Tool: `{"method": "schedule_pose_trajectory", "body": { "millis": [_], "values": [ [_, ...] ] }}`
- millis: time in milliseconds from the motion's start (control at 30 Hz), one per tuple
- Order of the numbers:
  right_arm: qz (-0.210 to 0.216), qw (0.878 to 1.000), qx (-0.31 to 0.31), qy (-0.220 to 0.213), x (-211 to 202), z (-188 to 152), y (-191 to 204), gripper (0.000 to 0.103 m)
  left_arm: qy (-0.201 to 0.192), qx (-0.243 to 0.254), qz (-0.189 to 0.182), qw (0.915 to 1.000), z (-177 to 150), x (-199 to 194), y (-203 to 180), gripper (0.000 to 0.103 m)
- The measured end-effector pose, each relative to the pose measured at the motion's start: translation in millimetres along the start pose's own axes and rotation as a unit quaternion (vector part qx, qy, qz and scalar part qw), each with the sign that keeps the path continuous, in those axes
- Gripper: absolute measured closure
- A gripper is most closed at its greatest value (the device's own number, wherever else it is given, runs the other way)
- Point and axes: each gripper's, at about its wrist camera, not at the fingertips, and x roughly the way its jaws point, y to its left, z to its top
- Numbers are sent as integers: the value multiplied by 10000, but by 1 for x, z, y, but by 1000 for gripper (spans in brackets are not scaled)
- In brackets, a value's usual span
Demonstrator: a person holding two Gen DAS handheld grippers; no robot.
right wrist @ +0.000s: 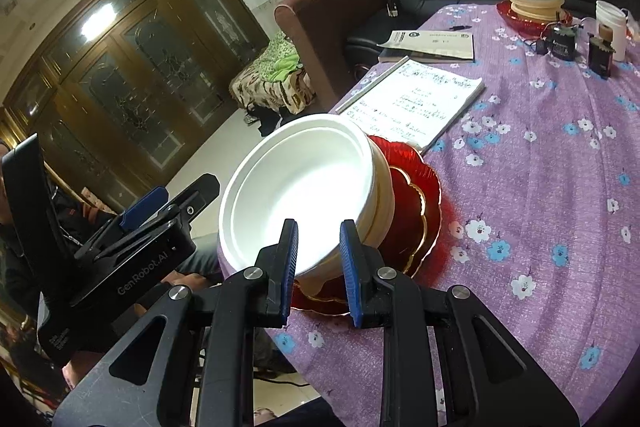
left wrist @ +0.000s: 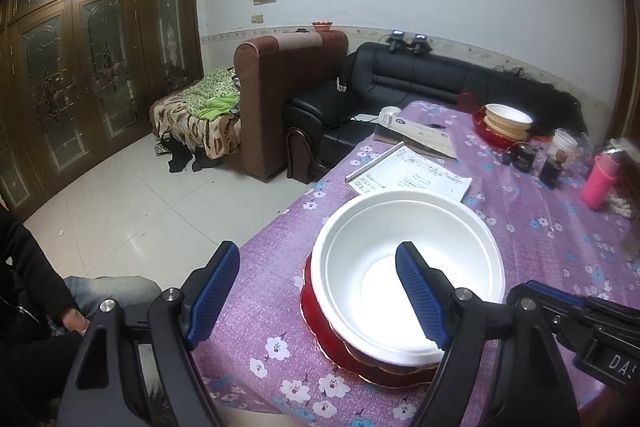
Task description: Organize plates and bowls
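White bowl (right wrist: 296,187) nested in a cream bowl (right wrist: 384,203), stacked on red plates (right wrist: 420,211) at the near edge of the purple flowered tablecloth (right wrist: 540,187). Just behind, touching the plates, a written notepad (right wrist: 416,99). Far across, another bowl stack (right wrist: 536,1) on a red plate. Left gripper (left wrist: 320,295) spread wide, empty, one pad over the bowl. Right gripper (right wrist: 319,267) narrowed at the bowl's near rim, seemingly not gripping it.

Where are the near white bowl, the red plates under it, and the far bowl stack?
near white bowl (right wrist: 304,187), right wrist view, inner floor.
red plates (right wrist: 416,203), right wrist view, scalloped rim right of the bowl.
far bowl stack (left wrist: 507,122), left wrist view, top bowl's side.
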Motion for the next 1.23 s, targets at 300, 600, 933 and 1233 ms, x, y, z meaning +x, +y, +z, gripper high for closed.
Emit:
{"method": "schedule_pose_trajectory", "body": {
  "millis": [300, 600, 933, 1233],
  "values": [
    [-26, 9999, -86, -63, -6, -5, 5, 81, 13, -33, -3, 10000, -2, -2, -3, 23],
    [-47, 9998, -184, -88, -5, -8, 14, 81, 57, -108, -75, 9999, -6, -3, -1, 23],
    [-38, 9996, -284, -72, 0, -8, 18, 81, 30, -255, -95, 9996, -6, -4, 6, 22],
    [-69, 9994, -319, -70, 5, -10, 20, 81, 49, -188, -56, 9998, -7, 0, 3, 20]
  ]
}}
